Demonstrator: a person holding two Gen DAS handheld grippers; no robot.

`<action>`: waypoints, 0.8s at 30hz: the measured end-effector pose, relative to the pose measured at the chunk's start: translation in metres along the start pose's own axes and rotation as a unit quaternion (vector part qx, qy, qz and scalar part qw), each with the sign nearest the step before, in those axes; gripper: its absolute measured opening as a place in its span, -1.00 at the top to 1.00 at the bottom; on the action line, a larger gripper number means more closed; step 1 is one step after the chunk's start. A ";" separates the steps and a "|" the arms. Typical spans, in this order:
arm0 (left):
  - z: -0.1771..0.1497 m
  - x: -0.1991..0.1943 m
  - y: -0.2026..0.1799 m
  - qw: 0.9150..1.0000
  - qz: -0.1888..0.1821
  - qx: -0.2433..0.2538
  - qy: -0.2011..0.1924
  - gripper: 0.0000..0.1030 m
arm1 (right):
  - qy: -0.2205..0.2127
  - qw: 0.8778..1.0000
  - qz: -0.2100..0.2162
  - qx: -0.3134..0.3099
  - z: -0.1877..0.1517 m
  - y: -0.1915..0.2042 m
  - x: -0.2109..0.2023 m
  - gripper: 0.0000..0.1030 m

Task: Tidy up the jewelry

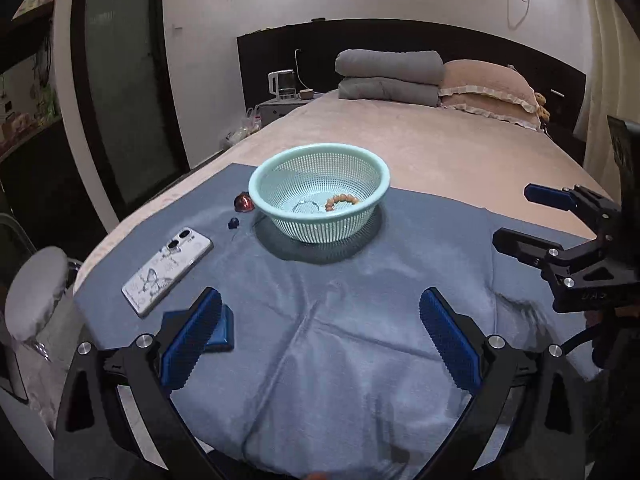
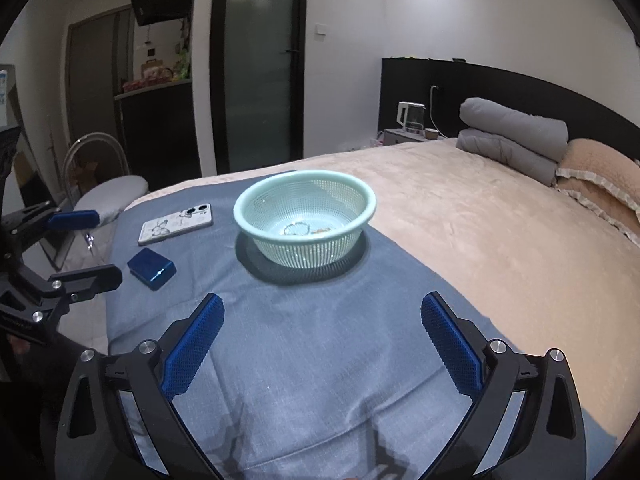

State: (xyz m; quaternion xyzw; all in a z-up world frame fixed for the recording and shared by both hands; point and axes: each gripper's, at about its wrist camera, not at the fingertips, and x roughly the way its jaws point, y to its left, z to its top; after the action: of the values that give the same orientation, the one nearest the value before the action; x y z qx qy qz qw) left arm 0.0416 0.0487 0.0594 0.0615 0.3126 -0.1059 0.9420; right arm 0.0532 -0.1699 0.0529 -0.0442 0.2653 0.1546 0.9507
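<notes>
Both claws spread wide and empty, left gripper (image 1: pixel 320 336), right gripper (image 2: pixel 322 340), red bauble (image 1: pixel 243 202) only in left view

Bed (image 1: pixel 440 148), beige cover; blue cloth (image 1: pixel 340 320) spread over near end. On cloth: mint basket (image 1: pixel 320 168), phone (image 1: pixel 166 270), blue box (image 2: pixel 152 269), red bead (image 1: pixel 243 202), perhaps.

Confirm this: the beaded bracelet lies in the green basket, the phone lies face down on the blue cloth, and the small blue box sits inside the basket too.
One thing is wrong: the small blue box sits on the blue cloth near the phone, outside the green basket, as the right wrist view shows. The beaded bracelet is in the basket.
</notes>
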 end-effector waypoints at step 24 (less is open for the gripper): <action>-0.054 0.013 -0.022 0.999 0.005 -0.039 0.006 -0.89 | -0.008 1.000 -0.015 0.003 -0.063 -0.001 0.002 -0.85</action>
State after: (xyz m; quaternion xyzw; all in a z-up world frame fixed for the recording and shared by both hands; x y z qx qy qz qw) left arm 0.0151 0.0348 0.0073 0.0271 0.3219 -0.0885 0.9422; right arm 0.0243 -0.1807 -0.0018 -0.0439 0.2578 0.1393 0.9551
